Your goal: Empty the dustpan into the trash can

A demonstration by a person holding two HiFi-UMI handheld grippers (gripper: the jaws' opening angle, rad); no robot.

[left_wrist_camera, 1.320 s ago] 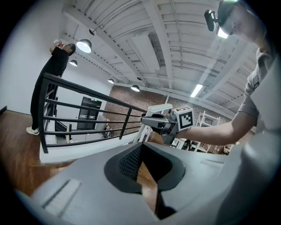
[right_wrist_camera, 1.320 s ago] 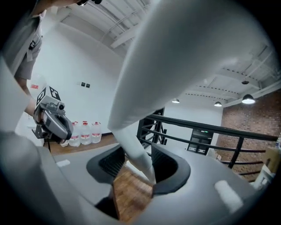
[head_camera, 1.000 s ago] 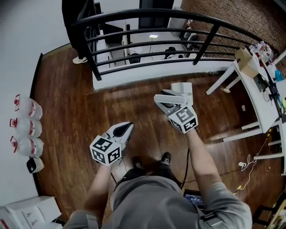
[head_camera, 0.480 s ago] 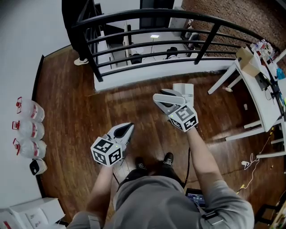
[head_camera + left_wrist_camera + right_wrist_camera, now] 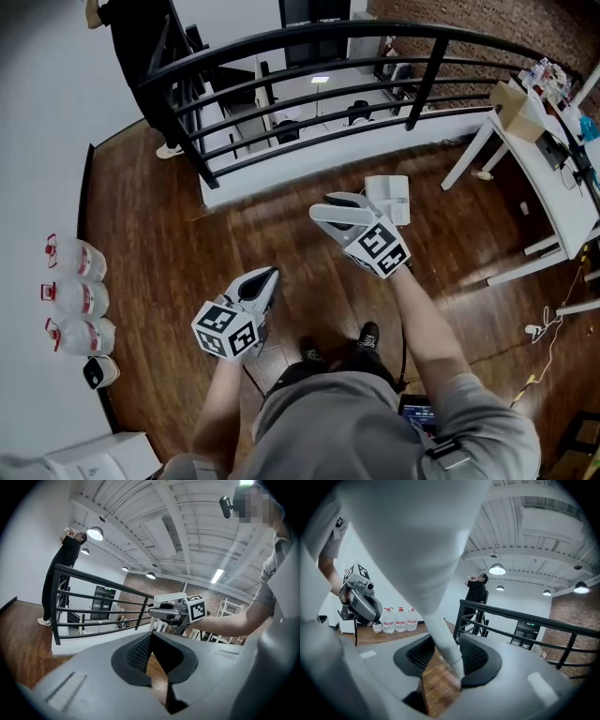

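Where the dark wood floor [image 5: 169, 234] meets the black railing [image 5: 309, 94] across the upper frame, the white dustpan [image 5: 389, 195] hangs just right of centre. Its handle [image 5: 440, 632] is pinched between the right gripper's [image 5: 449, 658] fingers, which have just been closing. Lower left, the left gripper [image 5: 151, 639] is empty, tips together.
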